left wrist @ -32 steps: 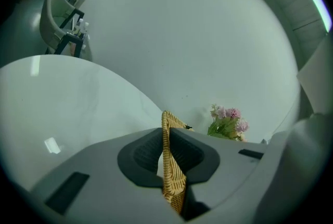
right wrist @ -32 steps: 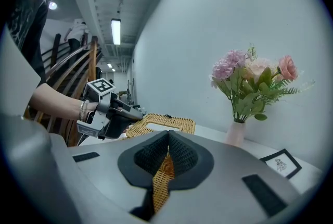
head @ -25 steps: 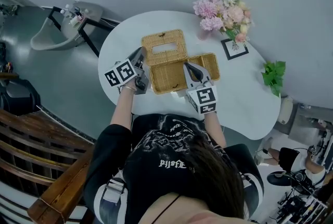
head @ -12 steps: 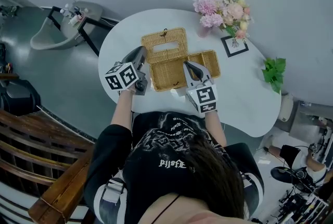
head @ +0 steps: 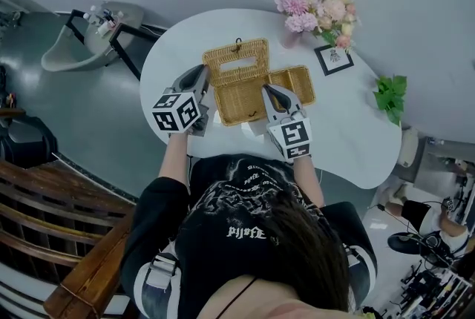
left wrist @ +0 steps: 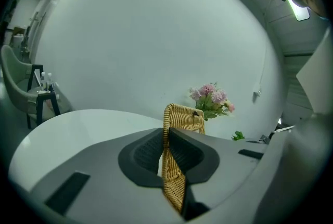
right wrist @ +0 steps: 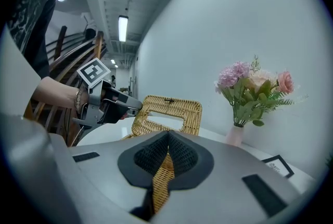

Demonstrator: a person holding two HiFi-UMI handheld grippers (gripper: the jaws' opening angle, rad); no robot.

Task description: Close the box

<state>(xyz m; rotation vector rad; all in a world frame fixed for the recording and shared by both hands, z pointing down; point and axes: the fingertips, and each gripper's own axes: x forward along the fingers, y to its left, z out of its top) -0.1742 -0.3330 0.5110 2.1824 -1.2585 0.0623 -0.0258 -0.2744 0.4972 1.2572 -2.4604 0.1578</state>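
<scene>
The left tool is clamped on the half-raised lid of the tan wicker box, the right tool on its flap; closing is barely begun.

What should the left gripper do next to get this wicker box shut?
Probably swing the lid over and down onto the wicker box. The left gripper is clamped on the lid's edge, the lid stands raised with the box open beside it, and the right gripper grips the box's right side.
</scene>
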